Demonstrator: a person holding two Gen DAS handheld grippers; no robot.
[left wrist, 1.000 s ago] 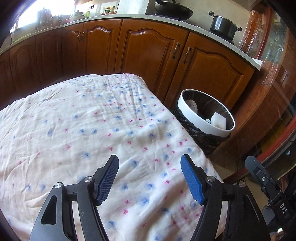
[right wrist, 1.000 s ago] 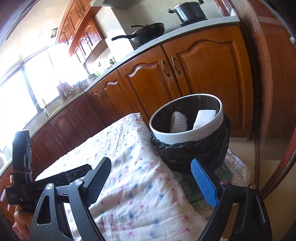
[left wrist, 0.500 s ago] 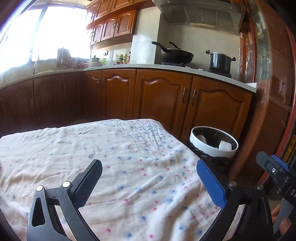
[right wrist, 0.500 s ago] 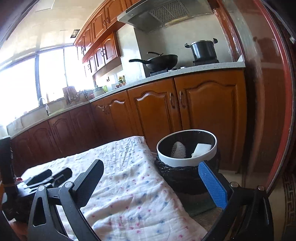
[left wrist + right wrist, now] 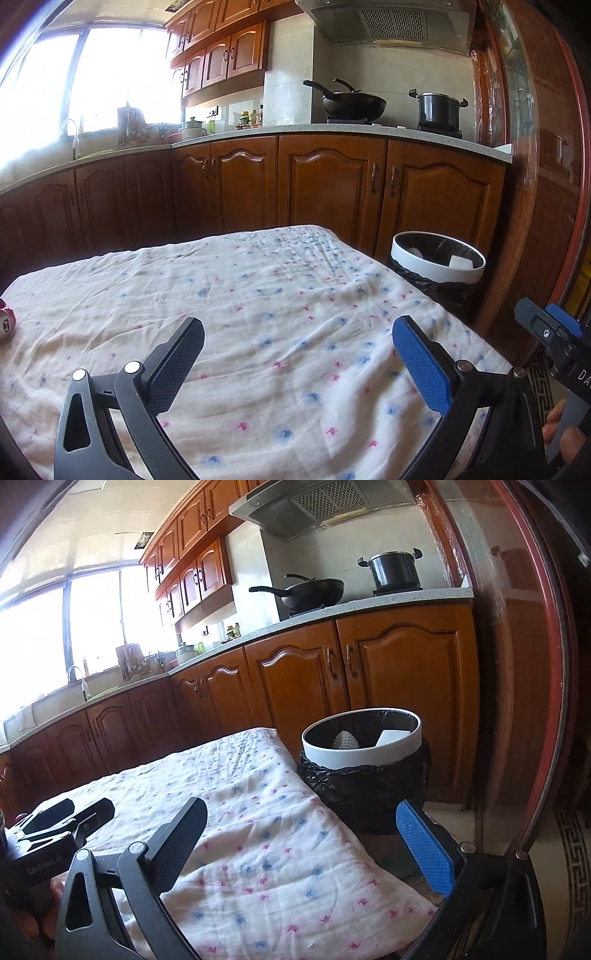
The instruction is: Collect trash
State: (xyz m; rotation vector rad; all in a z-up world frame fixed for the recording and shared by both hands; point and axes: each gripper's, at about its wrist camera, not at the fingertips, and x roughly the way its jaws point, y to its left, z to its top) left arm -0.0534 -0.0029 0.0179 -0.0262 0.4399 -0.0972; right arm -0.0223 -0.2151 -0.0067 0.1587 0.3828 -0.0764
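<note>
A white-rimmed trash bin (image 5: 436,264) with a black liner stands on the floor past the table's far right corner; it also shows in the right wrist view (image 5: 360,755). Inside it lie a white foam net (image 5: 345,741) and a white block (image 5: 393,736). My left gripper (image 5: 297,354) is open and empty above the near part of the flowered tablecloth (image 5: 240,306). My right gripper (image 5: 301,840) is open and empty over the table's right edge, short of the bin. A small red and white object (image 5: 6,326) sits at the table's left edge.
Wooden kitchen cabinets (image 5: 325,184) run behind the table under a countertop with a wok (image 5: 351,101) and a pot (image 5: 439,110). A dark wooden door frame (image 5: 524,701) stands right of the bin. The left gripper also shows in the right wrist view (image 5: 62,821).
Both grippers have drawn back and tilted up from the table, so the cabinets, stove and window come into view. The bin looks farther away. Both stay open and empty.
</note>
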